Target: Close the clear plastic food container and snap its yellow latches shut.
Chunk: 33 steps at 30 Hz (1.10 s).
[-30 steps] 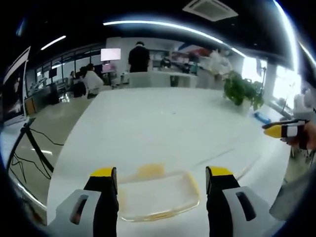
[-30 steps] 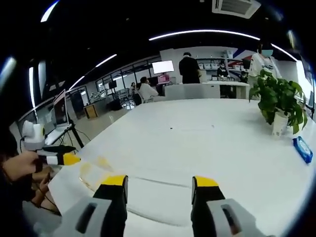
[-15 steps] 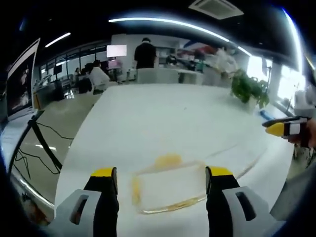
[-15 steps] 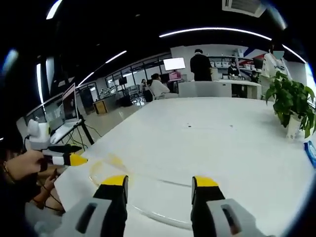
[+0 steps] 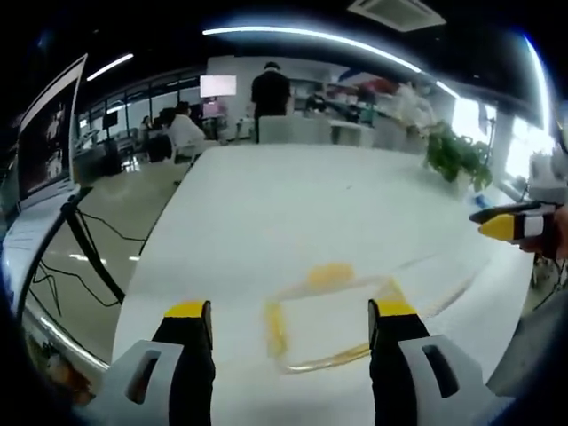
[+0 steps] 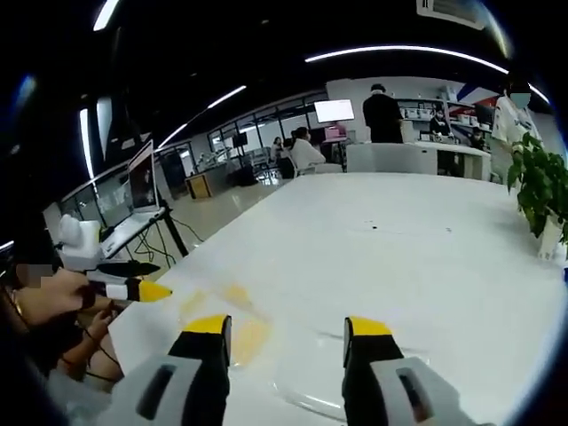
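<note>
I hold my left hand-held gripper (image 5: 288, 312) low over the white surface (image 5: 293, 204), and its two yellow-tipped jaws stand wide apart with nothing between them. Just ahead of the jaws, between them in the left gripper view, the clear plastic food container (image 5: 333, 321) lies flat on the surface. It is very transparent, so I see mostly its outline. One yellow latch (image 5: 329, 274) shows at its far edge and another yellow latch (image 5: 274, 327) along its left edge. I cannot tell from this view if the lid is fully pressed down.

At the right edge of the left gripper view, the yellow tip of my right hand-held gripper (image 5: 502, 225) comes in, well apart from the container and above the edge of the surface.

In the right gripper view, my right hand-held gripper (image 6: 287, 327) also has its jaws wide open and holds nothing. The container (image 6: 302, 382) is low in this view, near the jaws, and its yellow latches (image 6: 248, 340) show just beside the left jaw. The container's clear rim is between and below the jaws, but it is faint. At the left of this view my left hand-held gripper (image 6: 142, 290) comes in with its yellow tip, held by my hand (image 6: 44, 297).

Far on the surface stands a green plant (image 5: 457, 156) in a pot. Behind the surface several people (image 5: 270, 90) stand or sit in an office room, and a bright screen (image 5: 217, 85) hangs on the wall. A monitor on a stand (image 5: 49, 142) is at the left side.
</note>
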Each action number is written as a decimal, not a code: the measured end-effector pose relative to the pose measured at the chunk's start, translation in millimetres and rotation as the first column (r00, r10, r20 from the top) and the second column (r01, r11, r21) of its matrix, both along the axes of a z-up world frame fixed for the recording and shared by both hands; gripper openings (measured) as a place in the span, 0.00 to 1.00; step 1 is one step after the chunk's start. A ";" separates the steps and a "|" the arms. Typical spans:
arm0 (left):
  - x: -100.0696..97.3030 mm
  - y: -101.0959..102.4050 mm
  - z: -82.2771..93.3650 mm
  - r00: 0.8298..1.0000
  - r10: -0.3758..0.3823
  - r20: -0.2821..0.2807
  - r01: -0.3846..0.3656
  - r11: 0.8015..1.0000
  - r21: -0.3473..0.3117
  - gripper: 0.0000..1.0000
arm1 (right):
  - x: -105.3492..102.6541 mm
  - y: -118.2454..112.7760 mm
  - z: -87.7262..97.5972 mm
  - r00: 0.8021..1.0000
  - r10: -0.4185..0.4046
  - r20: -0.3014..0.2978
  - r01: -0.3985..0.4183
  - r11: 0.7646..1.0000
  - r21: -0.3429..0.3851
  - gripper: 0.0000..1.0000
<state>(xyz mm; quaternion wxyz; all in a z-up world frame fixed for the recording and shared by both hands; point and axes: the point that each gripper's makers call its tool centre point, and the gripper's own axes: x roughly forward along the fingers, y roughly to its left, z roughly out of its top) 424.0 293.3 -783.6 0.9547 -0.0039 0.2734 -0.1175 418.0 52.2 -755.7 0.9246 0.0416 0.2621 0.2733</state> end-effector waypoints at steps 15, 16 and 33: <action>-0.3 17.9 -7.4 1.000 0.023 -0.014 -0.023 1.000 0.012 0.69 | -1.5 32.5 -11.4 0.998 0.055 -0.038 -0.054 0.998 0.023 0.48; -0.4 18.3 -8.1 1.000 0.024 -0.015 -0.024 1.000 0.011 0.69 | -1.5 33.5 -12.1 0.998 0.058 -0.039 -0.057 0.998 0.023 0.48; 1.9 19.7 -22.1 0.999 0.014 -0.049 -0.013 1.000 0.009 0.67 | -5.9 60.9 -26.3 0.990 0.105 -0.096 -0.100 0.994 0.052 0.47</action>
